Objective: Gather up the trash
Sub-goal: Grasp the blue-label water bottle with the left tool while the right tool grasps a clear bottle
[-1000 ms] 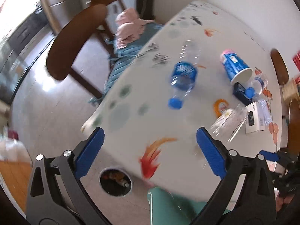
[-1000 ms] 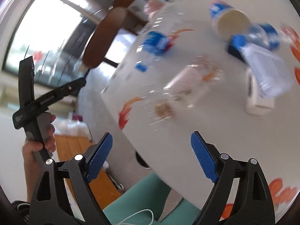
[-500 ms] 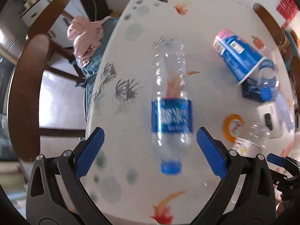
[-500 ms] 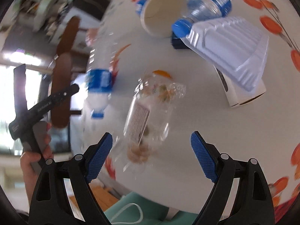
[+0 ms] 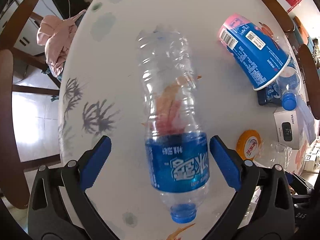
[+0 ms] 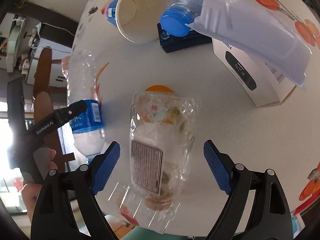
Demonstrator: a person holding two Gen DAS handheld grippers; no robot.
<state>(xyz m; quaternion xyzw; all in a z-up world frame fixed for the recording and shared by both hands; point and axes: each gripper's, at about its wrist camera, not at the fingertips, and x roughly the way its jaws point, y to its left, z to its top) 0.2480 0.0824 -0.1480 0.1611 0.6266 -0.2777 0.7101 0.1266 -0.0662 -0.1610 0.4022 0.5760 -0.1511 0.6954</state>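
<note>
Currently my left gripper [image 5: 160, 160] straddles the blue-labelled bottle [image 5: 176, 140], pads clear; my right gripper [image 6: 162, 168], closing, brackets the clear wrapper [image 6: 160, 150] near the tabletop [image 6: 220, 120] edge, untouched.

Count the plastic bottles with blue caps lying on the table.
2. A clear plastic bottle with a blue label lies between the left gripper's open jaws; a second blue-capped clear bottle lies beside the blue paper cup. Others may be hidden.

free: bare table [image 5: 124, 100] left of bottle [image 5: 176, 156] | blocked: cup [image 5: 258, 54], box [image 5: 288, 128] right
</note>
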